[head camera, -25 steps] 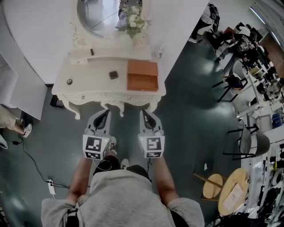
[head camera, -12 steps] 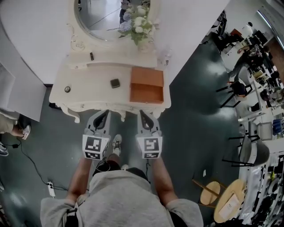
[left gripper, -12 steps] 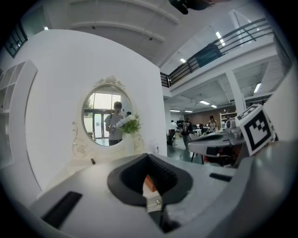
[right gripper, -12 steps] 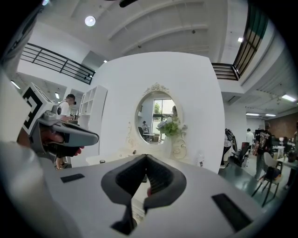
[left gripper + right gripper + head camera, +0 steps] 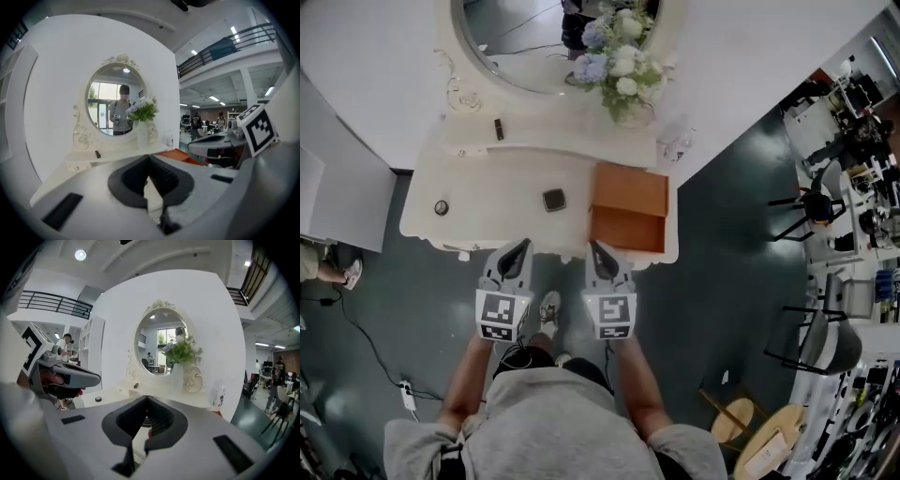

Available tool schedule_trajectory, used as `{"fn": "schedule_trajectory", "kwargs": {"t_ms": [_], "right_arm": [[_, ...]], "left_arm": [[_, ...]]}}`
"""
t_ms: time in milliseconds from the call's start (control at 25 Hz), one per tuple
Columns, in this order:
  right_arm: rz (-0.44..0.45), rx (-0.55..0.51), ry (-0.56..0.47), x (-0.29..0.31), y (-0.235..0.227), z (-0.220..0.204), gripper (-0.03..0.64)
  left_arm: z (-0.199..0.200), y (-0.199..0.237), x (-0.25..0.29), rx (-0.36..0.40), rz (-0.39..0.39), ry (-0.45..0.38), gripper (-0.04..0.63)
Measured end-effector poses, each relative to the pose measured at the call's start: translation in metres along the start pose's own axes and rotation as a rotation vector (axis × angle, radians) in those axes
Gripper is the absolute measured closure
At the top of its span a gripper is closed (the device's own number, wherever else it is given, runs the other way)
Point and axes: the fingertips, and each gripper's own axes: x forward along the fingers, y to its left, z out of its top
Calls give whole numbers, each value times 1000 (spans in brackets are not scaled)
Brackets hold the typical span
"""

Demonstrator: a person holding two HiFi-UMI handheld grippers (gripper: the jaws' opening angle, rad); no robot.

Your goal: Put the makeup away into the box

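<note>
A white dressing table (image 5: 487, 202) carries an open orange-brown box (image 5: 628, 217) at its right end. A black square compact (image 5: 554, 199) lies just left of the box, and a small round pot (image 5: 441, 207) sits at the far left. A dark stick (image 5: 499, 128) lies on the raised back shelf. My left gripper (image 5: 523, 247) and right gripper (image 5: 593, 247) hover side by side at the table's front edge, both shut and empty. The left gripper (image 5: 149, 158) points at the mirror; the right gripper (image 5: 147, 399) points at the vase.
An oval mirror (image 5: 534, 42) and a vase of flowers (image 5: 623, 61) stand at the back, with a clear bottle (image 5: 675, 142) at the back right. Dark floor surrounds the table. Chairs (image 5: 811, 206) and desks stand off to the right; a cable and power strip (image 5: 405, 394) lie at the lower left.
The person has stepped toward the dressing table, so it sits lower and nearer in the head view. Both grippers, earlier over the floor, now reach its front edge, still shut.
</note>
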Motion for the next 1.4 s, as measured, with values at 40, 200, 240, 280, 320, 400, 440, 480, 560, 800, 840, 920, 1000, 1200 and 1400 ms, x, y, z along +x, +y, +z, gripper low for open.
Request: {"fn": "schedule_trajectory", "kwargs": {"t_ms": [40,200,240,280,320,400,440,480,560,800,840,920,1000,1200,1400], "right_arm": [[7,6,14,12,1,-4,604],[25,17,64,57,4,-20,604],[28,20,76,67,5,-25,604],[32,25,89,77,6,-29,604],[35,33,102,86,6,-33,604],[42,44,126,104,5,-41,604],[43,47,138,112,5,-46,604],[42,48,150,121,4,-51,603],[44,56,181,138,4,-61,603],[117,83,308,181,19,-95,424],[119,79,325,187,20,-102,402],[110,68,357,200,20,-114,352],[108,77,391,212,20,-127,312],[106,95,458,231,21,-155,278],[104,95,534,239,23,-177,278]], "left_arm": [[-4,7,7,-8,2,12,594],[-22,35,37,-32,-1,63,595],[-26,40,43,-31,-4,73,595],[-30,46,49,-29,-7,84,595],[-34,51,55,-29,-10,94,594],[-42,60,66,-36,-11,113,595],[-46,65,72,-42,-10,121,595],[-50,70,77,-48,-10,130,595],[-58,79,87,-61,-9,146,594],[-80,99,112,-87,3,198,595],[-82,101,115,-94,4,202,594],[-87,106,121,-103,5,211,595],[-93,110,125,-106,6,223,595],[-107,118,134,-130,9,254,595],[-117,124,139,-140,12,275,595]]}}
